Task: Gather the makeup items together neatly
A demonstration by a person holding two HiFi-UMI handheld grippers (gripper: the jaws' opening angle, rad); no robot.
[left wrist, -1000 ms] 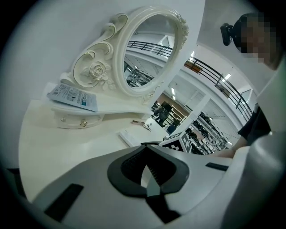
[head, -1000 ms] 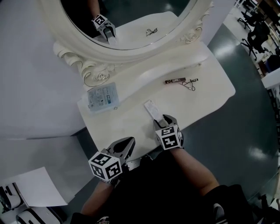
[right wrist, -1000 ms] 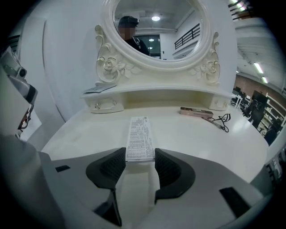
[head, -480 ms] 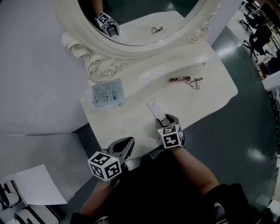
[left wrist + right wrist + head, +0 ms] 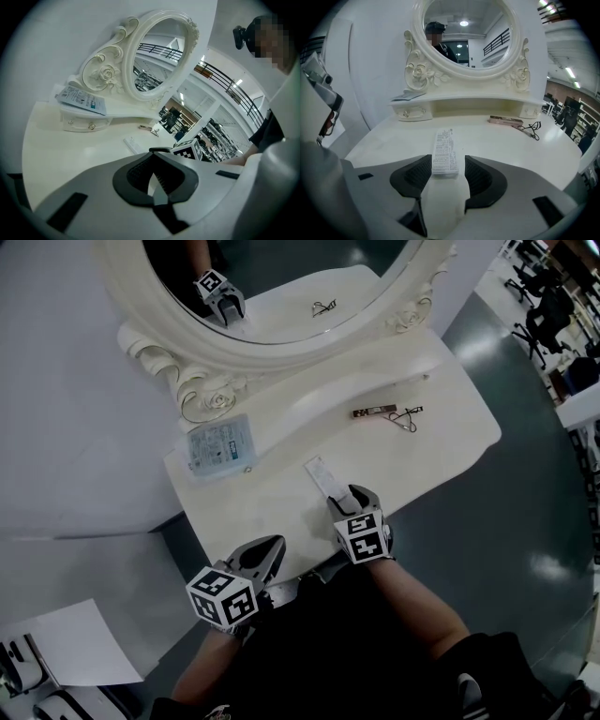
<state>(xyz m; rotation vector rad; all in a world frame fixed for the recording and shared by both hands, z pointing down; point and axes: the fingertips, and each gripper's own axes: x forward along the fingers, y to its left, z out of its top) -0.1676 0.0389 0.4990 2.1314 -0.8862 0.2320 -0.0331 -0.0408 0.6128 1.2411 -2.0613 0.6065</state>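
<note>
Right gripper (image 5: 351, 495) at white box (image 5: 321, 474)

Long white box (image 5: 323, 480), small print on top, flat on the table (image 5: 272, 512), near end between the right gripper's (image 5: 448, 164) parted jaws. Further back and right, slim brown box (image 5: 375, 412), flat too, end-on to a black eyelash curler (image 5: 409, 418) just beside it. Off left, blue-and-white packet (image 5: 217, 448), flat on the shelf (image 5: 319, 395), well apart from the rest.

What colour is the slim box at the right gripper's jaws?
The slim box is white with small dark print; clearest in the right gripper view.
</note>
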